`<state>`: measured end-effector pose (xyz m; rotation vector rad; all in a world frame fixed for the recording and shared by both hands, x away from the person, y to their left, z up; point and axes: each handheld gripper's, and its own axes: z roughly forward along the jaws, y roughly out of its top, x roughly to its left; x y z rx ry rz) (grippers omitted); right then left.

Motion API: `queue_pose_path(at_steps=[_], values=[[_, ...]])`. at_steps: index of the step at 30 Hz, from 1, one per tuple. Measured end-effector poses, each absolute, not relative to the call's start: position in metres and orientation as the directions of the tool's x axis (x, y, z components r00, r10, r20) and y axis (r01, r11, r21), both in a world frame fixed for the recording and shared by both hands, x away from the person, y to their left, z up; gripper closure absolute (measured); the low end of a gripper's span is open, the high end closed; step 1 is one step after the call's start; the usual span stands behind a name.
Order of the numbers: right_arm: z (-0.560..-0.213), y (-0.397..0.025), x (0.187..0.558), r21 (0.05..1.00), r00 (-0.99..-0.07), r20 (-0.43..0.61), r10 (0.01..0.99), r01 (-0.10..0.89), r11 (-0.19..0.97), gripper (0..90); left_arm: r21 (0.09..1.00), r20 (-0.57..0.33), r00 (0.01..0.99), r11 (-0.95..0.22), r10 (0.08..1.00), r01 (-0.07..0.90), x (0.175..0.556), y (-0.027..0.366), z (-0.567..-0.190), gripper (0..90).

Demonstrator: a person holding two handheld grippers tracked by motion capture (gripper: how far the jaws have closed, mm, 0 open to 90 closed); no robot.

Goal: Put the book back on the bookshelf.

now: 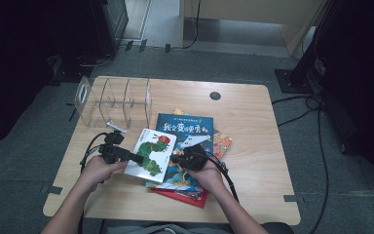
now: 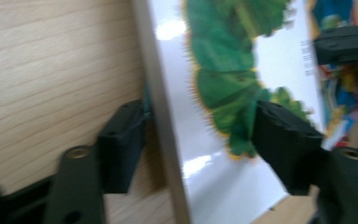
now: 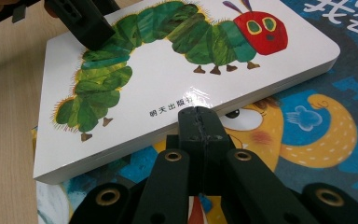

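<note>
A: Wooden table (image 1: 253,117), clear rack (image 1: 114,100) at 11 o'clock. Caterpillar book (image 1: 152,154)?
B: Atop the book pile (image 1: 195,146), centre, left edge raised. Left gripper (image 1: 137,158) straddles that edge, one jaw above, one beneath.
A: Right gripper (image 1: 174,159)?
B: Jaws pressed together, tips against the book's 3 o'clock edge.

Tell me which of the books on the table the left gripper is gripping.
The white caterpillar book, topmost and leftmost of the pile. The left gripper has one jaw under its edge and one on its cover. The blue book and the red-edged one lie beneath, ungripped.
</note>
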<state>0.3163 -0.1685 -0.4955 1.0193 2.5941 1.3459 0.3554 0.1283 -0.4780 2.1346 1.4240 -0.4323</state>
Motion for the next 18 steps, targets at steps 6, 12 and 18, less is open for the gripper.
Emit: queue_pose_path(at_steps=[6,12,18], values=[[-0.496,-0.166,0.316,0.747,-0.785,0.237,0.573,0.524,0.409,89.9,0.301,-0.507,0.420,-0.302,0.753,0.905,0.354,0.122,-0.474,34.4],[-0.495,-0.162,0.315,0.747,-0.780,0.235,0.580,0.526,0.406,90.0,0.286,-0.491,0.410,-0.303,0.768,0.909,0.356,0.122,-0.464,39.9],[-0.496,-0.163,0.316,0.743,-0.778,0.245,0.579,0.534,0.403,90.0,0.334,-0.519,0.431,-0.288,0.739,0.897,0.357,0.129,-0.438,50.4]])
